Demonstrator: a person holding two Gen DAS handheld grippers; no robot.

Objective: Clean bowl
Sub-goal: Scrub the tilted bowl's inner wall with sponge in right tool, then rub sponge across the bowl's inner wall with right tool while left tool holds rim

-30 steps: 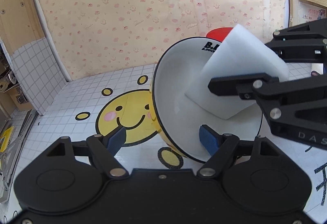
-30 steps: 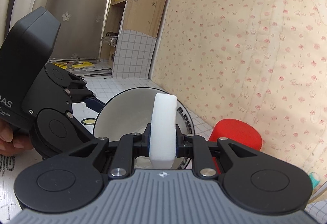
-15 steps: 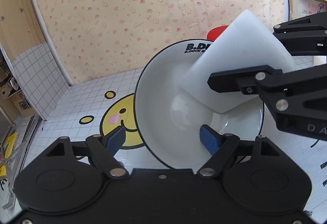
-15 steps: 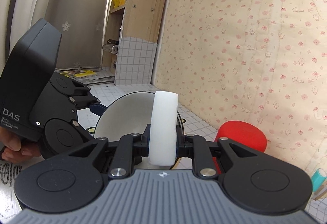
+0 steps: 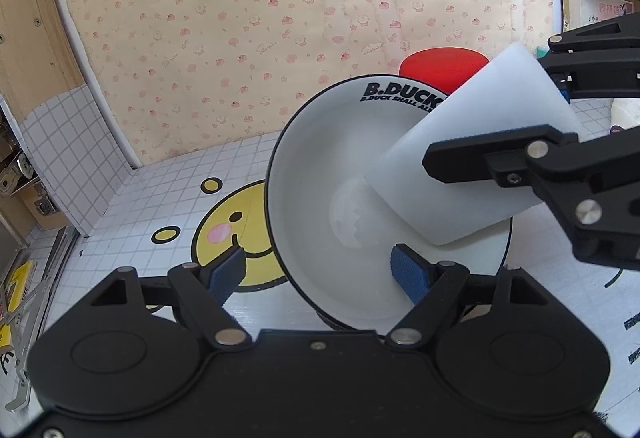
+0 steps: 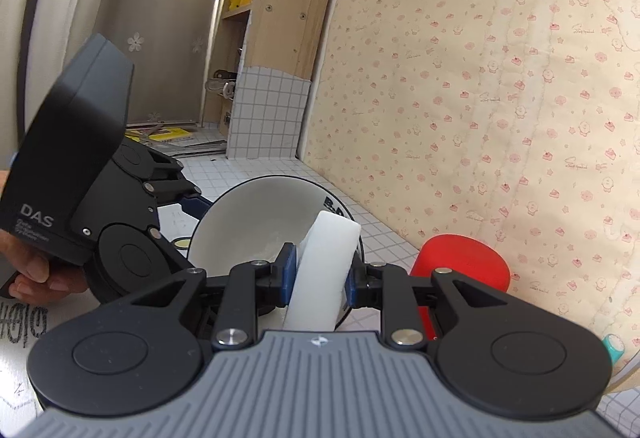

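Note:
A white bowl [image 5: 320,198] with a black rim and "B.DUCK" lettering is tilted on its side, its inside facing me. My left gripper [image 5: 318,272] is shut on the bowl's lower rim, one blue pad inside and one outside. My right gripper [image 6: 318,276] is shut on a white sponge [image 6: 324,270] and holds it against the bowl's inner wall [image 6: 256,222]. In the left wrist view the sponge [image 5: 472,162] reaches into the bowl from the right, with the right gripper's fingers [image 5: 500,158] around it.
A red cup [image 5: 442,66] stands behind the bowl near the patterned wall; it also shows in the right wrist view [image 6: 460,266]. A yellow smiley face [image 5: 236,226] is printed on the tiled tabletop. A wooden shelf unit [image 6: 276,30] stands at the left.
The bowl has tipped and turned so that its inside faces my left camera more. The sponge has shifted across the inner wall towards the right rim.

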